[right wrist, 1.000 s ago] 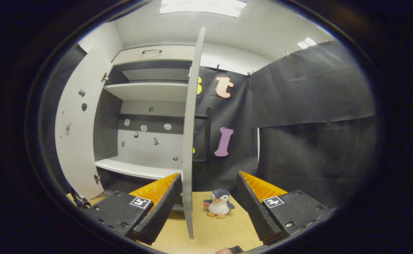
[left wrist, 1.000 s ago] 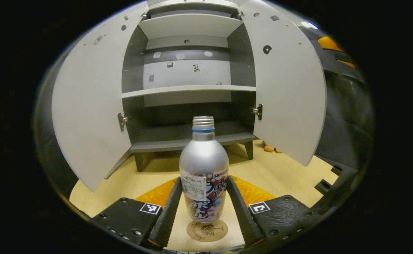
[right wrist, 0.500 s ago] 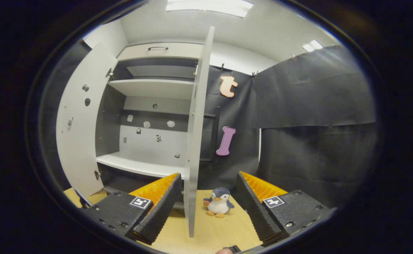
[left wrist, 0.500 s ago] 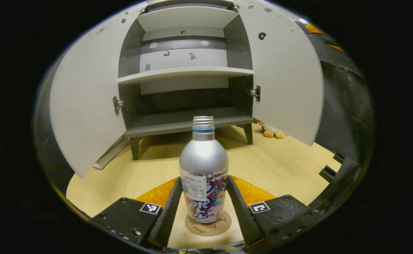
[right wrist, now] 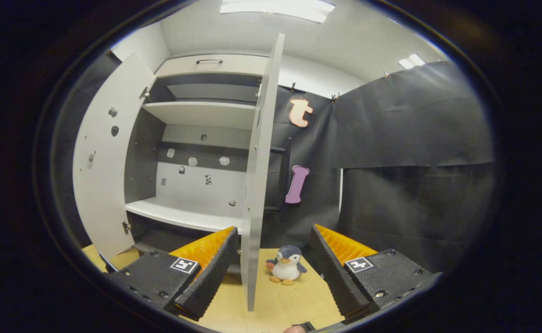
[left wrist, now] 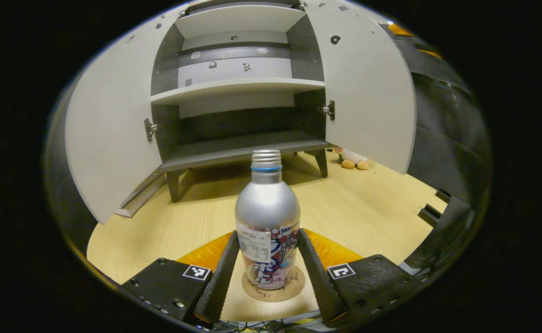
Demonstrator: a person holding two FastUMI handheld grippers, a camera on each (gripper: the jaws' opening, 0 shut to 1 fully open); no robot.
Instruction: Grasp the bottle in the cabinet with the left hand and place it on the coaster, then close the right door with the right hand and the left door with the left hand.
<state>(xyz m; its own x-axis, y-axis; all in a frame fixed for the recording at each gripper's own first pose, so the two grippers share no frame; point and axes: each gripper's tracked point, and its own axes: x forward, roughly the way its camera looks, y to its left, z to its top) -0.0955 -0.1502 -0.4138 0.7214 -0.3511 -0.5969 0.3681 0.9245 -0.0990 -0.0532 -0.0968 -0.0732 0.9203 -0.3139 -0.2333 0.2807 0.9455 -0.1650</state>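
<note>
Placing step: my left gripper (left wrist: 266, 263) clamps the bottle (left wrist: 267, 222), sitting on the coaster (left wrist: 274, 290) near the table's (left wrist: 183, 222) front edge; next let go; right gripper (right wrist: 273, 259) gaping beside right door (right wrist: 258, 185)

Left gripper (left wrist: 266, 273): two black body blocks, each bearing a square black-and-white fiducial marker on its top face and round screw heads along the outer edge. The jaws are long wedge-shaped bars with ribbed inner faces. Thin cables run at 6 o'clock. Right gripper (right wrist: 271, 273): identical blocks, markers, screws, ribbed jaws.
</note>
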